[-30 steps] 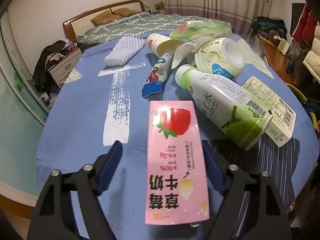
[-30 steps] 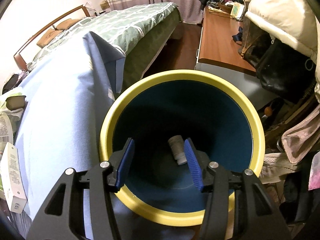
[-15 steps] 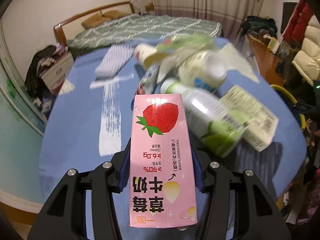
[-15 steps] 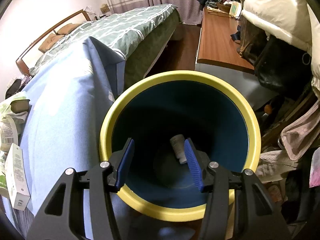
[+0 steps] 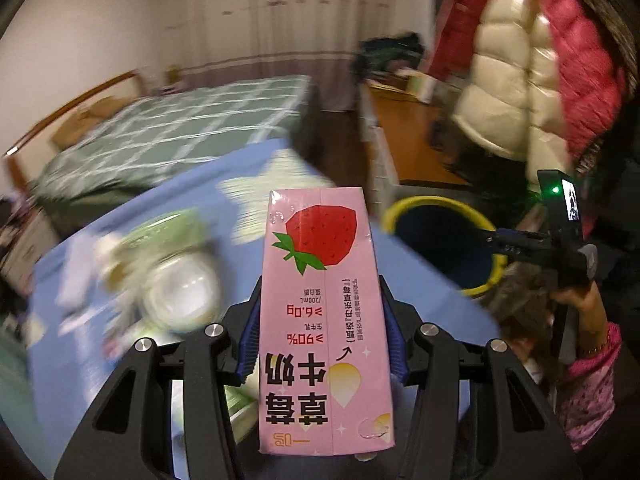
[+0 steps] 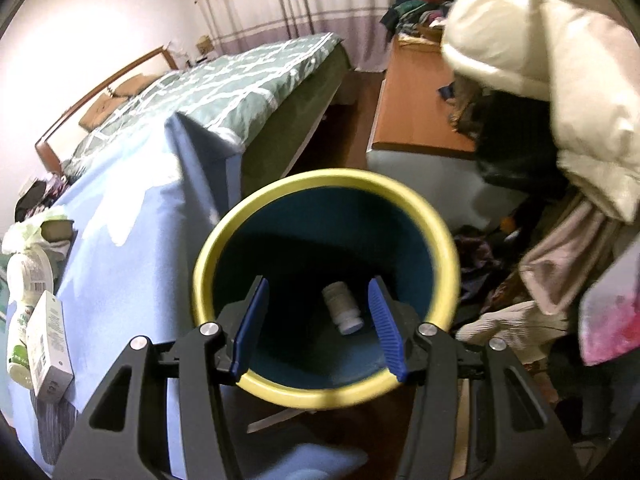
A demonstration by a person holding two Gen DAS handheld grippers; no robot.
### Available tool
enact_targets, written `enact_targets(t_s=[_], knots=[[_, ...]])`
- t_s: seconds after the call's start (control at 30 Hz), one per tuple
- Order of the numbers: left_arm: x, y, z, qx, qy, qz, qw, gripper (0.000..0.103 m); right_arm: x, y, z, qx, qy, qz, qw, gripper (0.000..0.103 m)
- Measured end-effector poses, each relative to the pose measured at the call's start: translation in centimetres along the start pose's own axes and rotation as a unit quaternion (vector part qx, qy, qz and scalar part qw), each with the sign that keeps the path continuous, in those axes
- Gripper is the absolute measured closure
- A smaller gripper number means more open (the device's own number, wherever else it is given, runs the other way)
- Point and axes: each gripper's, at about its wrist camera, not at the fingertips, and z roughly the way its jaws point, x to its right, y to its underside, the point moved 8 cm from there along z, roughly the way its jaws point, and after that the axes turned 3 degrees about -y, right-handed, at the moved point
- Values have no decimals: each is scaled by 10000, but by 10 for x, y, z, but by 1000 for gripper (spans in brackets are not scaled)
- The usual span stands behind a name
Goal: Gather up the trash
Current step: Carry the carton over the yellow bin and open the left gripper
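In the left wrist view, our left gripper [image 5: 322, 330] clamps the pink strawberry milk carton [image 5: 325, 320], lifted over the blue table [image 5: 404, 264]; the yellow-rimmed bin [image 5: 442, 205] sits far right.

In the right wrist view, our right gripper [image 6: 318, 326] hangs half-open and empty above the bin [image 6: 326, 394], a small white bottle [image 6: 343, 308] inside.

Green quilted bed [image 6: 224, 92], white puffer jacket [image 5: 508, 92]

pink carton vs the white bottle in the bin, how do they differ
The pink carton is a flat-sided box with a strawberry print; the white bottle is a round, plain one. The pink carton is clamped between the left tongs, outside the bin; the white bottle lies loose inside it. Both are drink-type trash.
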Motion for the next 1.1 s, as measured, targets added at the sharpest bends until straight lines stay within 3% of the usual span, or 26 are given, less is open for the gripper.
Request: enact_targets(t_s=[0.1, 0.27, 0.5, 0.53, 0.6, 0.73, 0.87, 1.0, 1.1], knots=[[44, -23, 39, -162, 429, 239, 9987, 52, 20, 2, -16, 126, 146, 71, 9998, 53], [111, -51, 108, -464, 788, 539, 9944, 52, 46, 10, -30, 195, 310, 198, 9991, 53], [166, -60, 183, -763, 830, 753, 9908, 52, 81, 20, -29, 132, 349, 531, 9979, 52], [169, -62, 191, -775, 774, 734, 9913, 50, 83, 21, -27, 113, 351, 552, 9978, 52], [173, -66, 198, -698, 667, 716, 9927, 33, 86, 23, -25, 88, 327, 578, 9978, 51], [169, -71, 186, -577, 703, 614, 9940, 33, 85, 25, -16, 4, 282, 575, 9979, 51], [147, -77, 142, -335, 782, 495, 9951, 27, 78, 26, -12, -32, 204, 539, 9983, 51], [100, -81, 84, 160, 629, 311, 9974, 20, 64, 25, -9, -70, 148, 414, 9990, 51], [50, -78, 42, 516, 254, 105, 9983, 16, 45, 21, -5, -119, 67, 228, 9996, 50]])
